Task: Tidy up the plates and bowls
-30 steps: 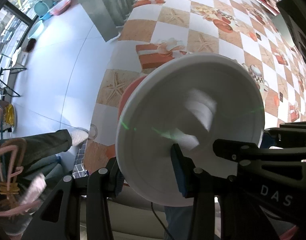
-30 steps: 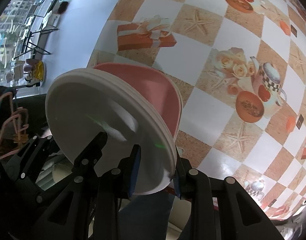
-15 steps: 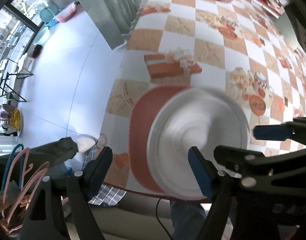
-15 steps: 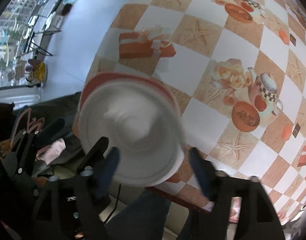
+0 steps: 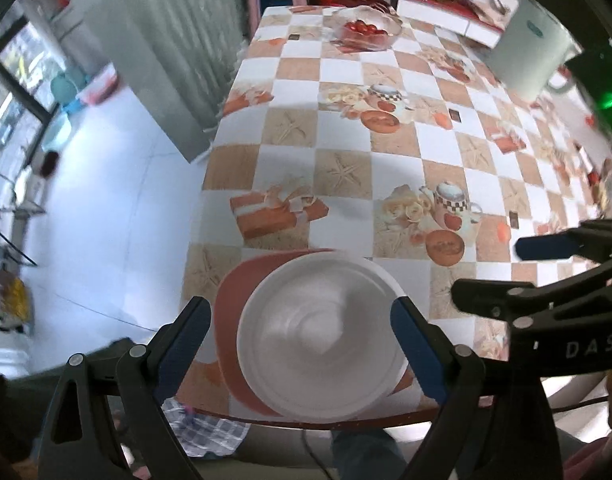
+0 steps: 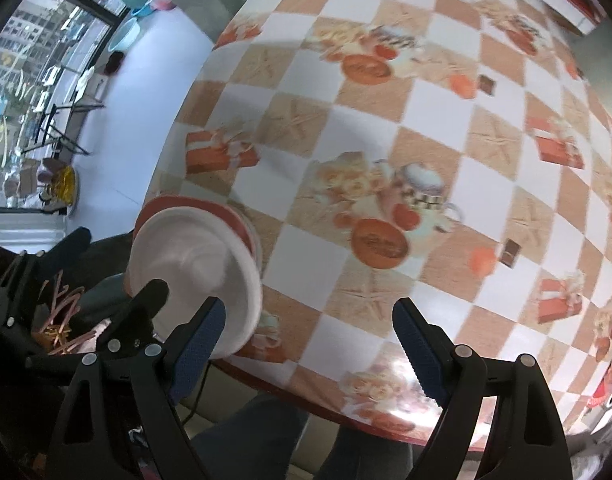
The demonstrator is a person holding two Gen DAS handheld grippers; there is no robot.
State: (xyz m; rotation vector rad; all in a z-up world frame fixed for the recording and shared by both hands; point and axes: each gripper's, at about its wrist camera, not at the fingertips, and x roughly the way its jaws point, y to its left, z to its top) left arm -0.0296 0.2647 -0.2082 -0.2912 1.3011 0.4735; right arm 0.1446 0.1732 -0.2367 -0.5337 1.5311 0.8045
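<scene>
A stack of white plates (image 5: 320,332) lies on a red plate (image 5: 230,304) at the near edge of the table. In the right wrist view the white stack (image 6: 194,268) shows at the left on the red plate (image 6: 242,216). My left gripper (image 5: 302,348) is open, its blue pads apart on either side of the stack and above it. My right gripper (image 6: 306,344) is open and empty, to the right of the stack, over the table's near edge. The right gripper's finger also shows in the left wrist view (image 5: 546,246).
The table carries a checkered orange and white cloth (image 5: 346,160). A glass bowl of red fruit (image 5: 364,32) stands at the far end. A white appliance (image 5: 530,56) stands at the far right. The floor (image 5: 106,184) lies to the left. A checked cloth (image 5: 206,428) hangs below the near edge.
Both grippers were shut on the white plates, holding them tilted. They set the stack flat on the red plate, opened, and pulled up and back.
</scene>
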